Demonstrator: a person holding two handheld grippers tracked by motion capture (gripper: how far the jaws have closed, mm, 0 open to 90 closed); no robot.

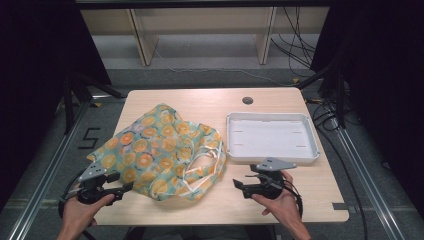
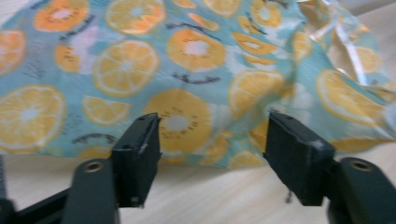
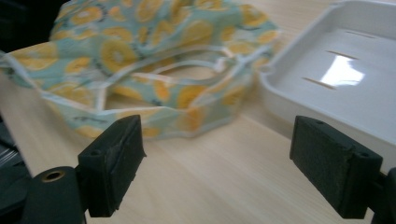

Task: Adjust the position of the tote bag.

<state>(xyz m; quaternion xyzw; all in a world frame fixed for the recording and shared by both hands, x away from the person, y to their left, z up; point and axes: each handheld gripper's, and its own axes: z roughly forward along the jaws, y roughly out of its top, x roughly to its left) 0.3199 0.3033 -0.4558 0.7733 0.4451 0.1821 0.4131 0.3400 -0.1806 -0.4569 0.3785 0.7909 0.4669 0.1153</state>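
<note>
A crumpled orange-print cloth bag (image 1: 161,152) lies on the left half of the wooden table (image 1: 210,102), its left corner reaching the table's edge; a white tray (image 1: 272,137) sits apart to its right, with bare wood along the front. The left gripper (image 1: 127,187), jaws apart and holding nothing, sits at the bag's near-left edge. The right gripper (image 1: 239,185), jaws wide and empty, points at the bag's handles (image 3: 187,70) from the right. The left gripper view shows the fabric (image 2: 187,74) just beyond its jaws.
</note>
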